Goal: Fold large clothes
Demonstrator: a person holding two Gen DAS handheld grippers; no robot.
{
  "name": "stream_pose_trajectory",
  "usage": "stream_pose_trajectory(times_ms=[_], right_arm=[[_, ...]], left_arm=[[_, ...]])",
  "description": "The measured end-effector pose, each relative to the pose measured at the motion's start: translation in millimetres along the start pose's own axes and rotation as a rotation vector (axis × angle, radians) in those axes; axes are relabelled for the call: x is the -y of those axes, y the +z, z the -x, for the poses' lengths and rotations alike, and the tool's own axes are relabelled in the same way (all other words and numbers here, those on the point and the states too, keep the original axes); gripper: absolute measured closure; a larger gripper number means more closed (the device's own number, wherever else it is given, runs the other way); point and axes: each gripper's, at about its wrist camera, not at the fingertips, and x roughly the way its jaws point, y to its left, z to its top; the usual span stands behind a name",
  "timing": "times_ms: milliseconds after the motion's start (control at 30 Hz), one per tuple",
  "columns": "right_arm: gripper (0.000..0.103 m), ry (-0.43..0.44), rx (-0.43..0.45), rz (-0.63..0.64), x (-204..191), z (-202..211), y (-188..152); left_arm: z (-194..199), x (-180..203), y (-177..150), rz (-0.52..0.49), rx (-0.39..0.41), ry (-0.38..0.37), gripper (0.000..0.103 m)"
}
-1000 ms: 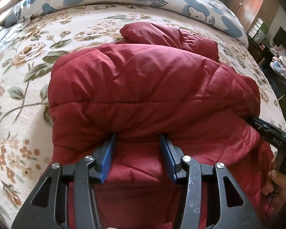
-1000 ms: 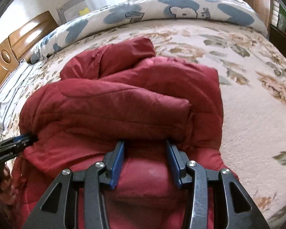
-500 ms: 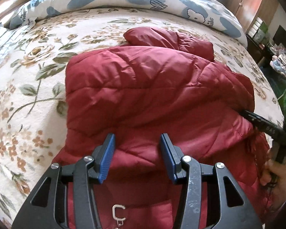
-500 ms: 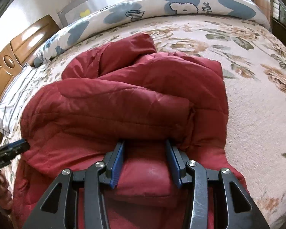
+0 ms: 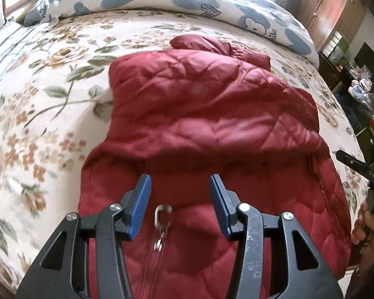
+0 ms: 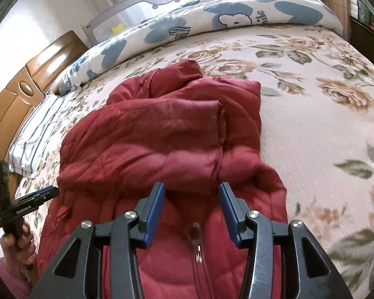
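Observation:
A dark red quilted puffer jacket point(image 5: 212, 124) lies on the bed, its upper part folded over the lower part; it also shows in the right wrist view point(image 6: 162, 149). A metal zipper pull point(image 5: 162, 218) lies on the front near me. My left gripper point(image 5: 179, 186) is open and empty, just above the near part of the jacket. My right gripper point(image 6: 190, 195) is open and empty too, over the jacket near a blurred zipper pull point(image 6: 195, 236). Each gripper shows at the edge of the other's view: the right one point(image 5: 356, 168) and the left one point(image 6: 25, 204).
The bed has a cream floral cover point(image 5: 37, 99). A rolled white and blue duvet point(image 6: 212, 22) lies along the far side. A wooden headboard point(image 6: 25, 87) and striped pillow point(image 6: 37, 129) are at left. Wooden wardrobes point(image 5: 331, 12) and clutter stand right of the bed.
Both grippers have let go of the jacket's folded edge and drawn back toward me. The fold now lies flat and the zipper pull has come into view.

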Motion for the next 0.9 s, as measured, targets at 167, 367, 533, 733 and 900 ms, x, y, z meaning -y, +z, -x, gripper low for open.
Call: stream_pose_trajectory(times_ms=[167, 367, 533, 733, 900], right_arm=[[0.053, 0.01, -0.016, 0.006, -0.8, 11.1, -17.4], [0.05, 0.015, -0.031, 0.011, -2.8, 21.2, -38.2], [0.048, 0.018, -0.036, 0.0, -0.2, 30.8, -50.9], [0.047, 0.016, -0.045, -0.009, 1.4, 38.1, -61.6], [0.047, 0.007, -0.054, 0.003, 0.1, 44.6, -70.6]], left_arm=[[11.9, -6.7, -18.3, 0.014, -0.005, -0.004, 0.056], [18.8, -15.7, -36.1, 0.04, -0.018, -0.004, 0.055], [21.5, -20.3, -49.2, 0.057, -0.027, -0.006, 0.055], [25.0, -23.2, -60.4, 0.059, -0.038, -0.005, 0.055], [31.9, -27.7, -69.3, 0.07, -0.039, -0.003, 0.051]])
